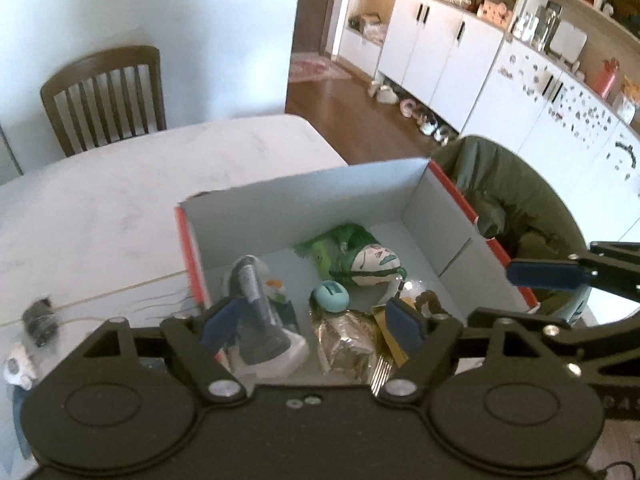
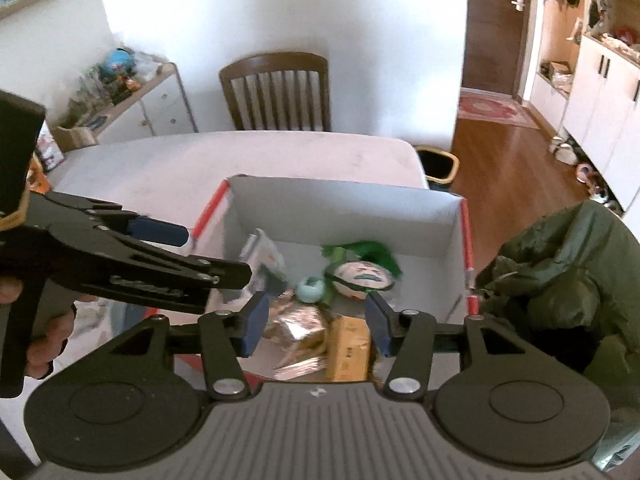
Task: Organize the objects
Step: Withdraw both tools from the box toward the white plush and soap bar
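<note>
Two grippers hover over one open cardboard box (image 1: 312,196), white inside with red edges, sitting on the pale table (image 1: 120,184) at centre frame in both wrist views.

Left gripper (image 1: 310,322): blue pads spread wide, nothing between them. Seen in the right wrist view at left of frame (image 2: 188,248), a hand (image 2: 44,344) on its grip.

Right gripper (image 2: 316,324): blue pads also wide apart, empty. It shows at the right edge of the left wrist view (image 1: 548,274).

Box contents, lower centre of frame:
- painted round mask with green fringe (image 1: 374,262), near the middle of the floor
- teal ball-shaped item (image 1: 330,296), just beside the mask
- crinkled foil packet (image 1: 346,344), near wall side
- yellow-brown carton (image 2: 350,346), touching the foil packet
- grey thread spool (image 1: 258,312) on a white base, against the left wall
- fork tines (image 1: 380,376) at the near edge

Outside the box, lower left of the left wrist view: dark spool (image 1: 40,318) with loose thread on the table, and a small white object (image 1: 18,366) near it; cannot tell what it is.

Green jacket (image 2: 560,280) draped right of the box. Wooden chair (image 2: 276,92) at the table's far side.
</note>
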Motion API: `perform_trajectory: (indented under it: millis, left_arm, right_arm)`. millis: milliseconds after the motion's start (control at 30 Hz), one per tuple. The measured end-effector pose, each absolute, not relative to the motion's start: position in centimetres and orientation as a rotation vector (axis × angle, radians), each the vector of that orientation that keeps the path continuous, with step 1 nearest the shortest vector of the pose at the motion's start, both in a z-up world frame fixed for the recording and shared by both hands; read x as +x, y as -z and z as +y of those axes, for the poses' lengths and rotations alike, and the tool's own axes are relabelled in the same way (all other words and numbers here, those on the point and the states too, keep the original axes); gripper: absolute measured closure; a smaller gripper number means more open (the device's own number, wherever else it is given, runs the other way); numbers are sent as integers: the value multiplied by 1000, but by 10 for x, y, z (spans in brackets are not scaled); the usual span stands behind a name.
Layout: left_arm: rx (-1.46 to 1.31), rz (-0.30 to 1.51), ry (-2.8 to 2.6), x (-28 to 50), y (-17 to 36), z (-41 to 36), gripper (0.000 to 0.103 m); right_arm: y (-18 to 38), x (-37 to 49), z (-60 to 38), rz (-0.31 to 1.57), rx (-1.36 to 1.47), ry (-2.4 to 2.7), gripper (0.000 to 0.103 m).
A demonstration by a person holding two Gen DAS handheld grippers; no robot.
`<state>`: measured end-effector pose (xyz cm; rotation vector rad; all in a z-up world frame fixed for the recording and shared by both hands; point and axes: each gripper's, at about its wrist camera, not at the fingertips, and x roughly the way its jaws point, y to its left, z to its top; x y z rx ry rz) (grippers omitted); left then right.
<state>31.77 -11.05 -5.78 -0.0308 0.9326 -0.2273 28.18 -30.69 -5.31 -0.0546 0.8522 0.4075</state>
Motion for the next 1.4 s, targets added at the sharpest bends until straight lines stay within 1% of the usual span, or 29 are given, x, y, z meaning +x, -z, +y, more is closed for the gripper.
perform_trajectory:
  millis: [67, 333, 733, 1033, 1400]
  left_arm:
    - [-41, 914, 211, 309, 50, -101, 20]
    - [-60, 864, 135, 271, 32, -61, 13]
    - [-61, 810, 95, 229, 26, 24, 1]
    - [-40, 786, 68, 208, 32, 91, 1]
    - [-53, 802, 45, 212, 59, 163, 1]
  right_arm:
    - [50, 278, -303, 848, -44, -420, 49]
    - [36, 258, -275, 799, -27, -482, 36]
    - [29, 231, -202, 779, -31, -492, 26]
    - [37, 214, -142, 797, 14, -476, 24]
    - [64, 206, -83, 870, 47, -459, 24]
